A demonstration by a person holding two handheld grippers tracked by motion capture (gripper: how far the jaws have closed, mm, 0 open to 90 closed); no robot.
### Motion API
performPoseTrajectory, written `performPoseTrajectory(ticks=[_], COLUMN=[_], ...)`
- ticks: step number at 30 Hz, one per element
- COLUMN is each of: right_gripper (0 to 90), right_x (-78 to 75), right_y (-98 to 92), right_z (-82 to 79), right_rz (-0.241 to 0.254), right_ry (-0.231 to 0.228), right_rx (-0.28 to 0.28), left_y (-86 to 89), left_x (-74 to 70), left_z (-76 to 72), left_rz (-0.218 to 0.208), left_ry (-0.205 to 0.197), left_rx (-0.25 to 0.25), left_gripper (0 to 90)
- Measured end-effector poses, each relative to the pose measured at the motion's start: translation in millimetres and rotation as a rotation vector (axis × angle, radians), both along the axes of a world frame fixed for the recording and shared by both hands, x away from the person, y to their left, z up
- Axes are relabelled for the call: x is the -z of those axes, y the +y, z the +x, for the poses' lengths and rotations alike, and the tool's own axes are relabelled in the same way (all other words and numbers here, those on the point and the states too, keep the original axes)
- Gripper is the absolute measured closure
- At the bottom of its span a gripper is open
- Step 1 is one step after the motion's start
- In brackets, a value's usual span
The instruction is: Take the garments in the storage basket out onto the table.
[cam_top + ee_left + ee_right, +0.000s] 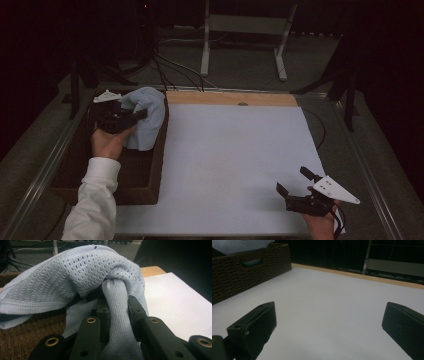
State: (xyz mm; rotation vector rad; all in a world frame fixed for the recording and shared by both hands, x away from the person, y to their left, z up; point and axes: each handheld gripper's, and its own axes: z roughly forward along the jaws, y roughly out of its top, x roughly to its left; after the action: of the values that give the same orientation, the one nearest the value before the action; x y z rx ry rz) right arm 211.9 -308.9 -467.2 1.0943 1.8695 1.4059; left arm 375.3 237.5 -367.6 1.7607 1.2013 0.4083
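Note:
A light blue knitted garment hangs over the dark wicker basket at the table's left. My left gripper is shut on a bunched fold of it. In the left gripper view the garment bulges above the two black jaws, which pinch a twisted strip of the fabric between them. My right gripper rests near the front right corner of the white table sheet, its jaws wide apart with nothing between them. The right gripper view looks across the bare white sheet toward the basket.
A wooden strip runs along the table's far edge. Behind it stands a white metal frame and several cables lie on the floor. Black stand legs rise at the back right.

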Motion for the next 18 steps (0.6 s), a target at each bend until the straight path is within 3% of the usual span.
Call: performPoseTrajectory(ticks=[18], right_gripper=[0.0], right_x=[0.3], right_y=[0.9], right_z=[0.2], right_rz=[0.003], right_ry=[0.003], right_rx=[-0.003], left_y=[-10.5], left_x=[-10.4], left_z=[-15.0], left_rz=[-0.024], left_ry=[-0.045], left_rx=[0.053], left_gripper=[76.8])
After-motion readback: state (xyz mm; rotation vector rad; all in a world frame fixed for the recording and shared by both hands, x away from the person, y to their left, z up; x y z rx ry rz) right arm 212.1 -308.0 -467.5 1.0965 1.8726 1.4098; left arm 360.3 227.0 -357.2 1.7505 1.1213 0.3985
